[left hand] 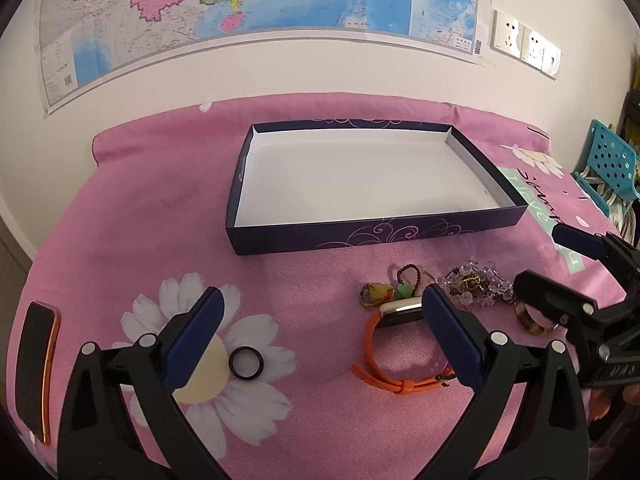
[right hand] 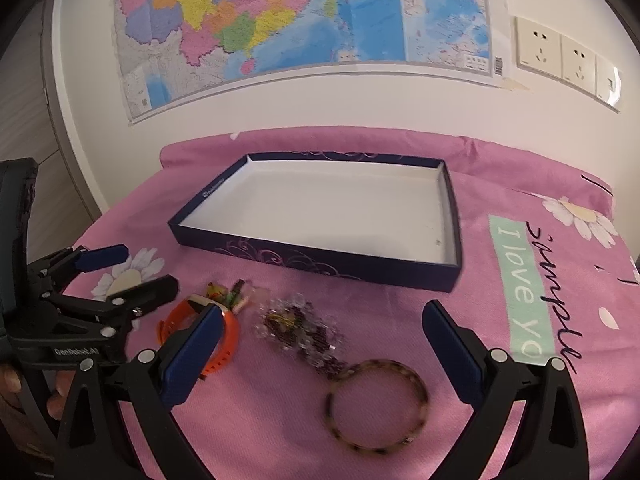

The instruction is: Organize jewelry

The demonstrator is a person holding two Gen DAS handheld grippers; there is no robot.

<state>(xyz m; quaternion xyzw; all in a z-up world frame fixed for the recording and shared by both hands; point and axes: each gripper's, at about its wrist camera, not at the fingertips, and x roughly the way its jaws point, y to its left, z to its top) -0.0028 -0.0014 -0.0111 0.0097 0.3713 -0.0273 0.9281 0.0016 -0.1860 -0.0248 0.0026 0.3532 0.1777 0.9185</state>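
While both jaws gape, left gripper [left hand: 320, 312] above ring [left hand: 247, 363]; right gripper [right hand: 322, 326] probably above bangle [right hand: 378, 405].

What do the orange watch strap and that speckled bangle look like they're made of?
The orange watch strap looks like matte silicone: it curls softly and has punched holes. The speckled bangle looks like glossy tortoiseshell-patterned plastic or resin, a stiff ring; blur leaves this uncertain.

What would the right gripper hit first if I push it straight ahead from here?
Probably the bangle on the pink cloth: it lies between the open fingers of the right gripper, nearest the camera. The bead bracelet lies just past it, then the box. Depth is uncertain.
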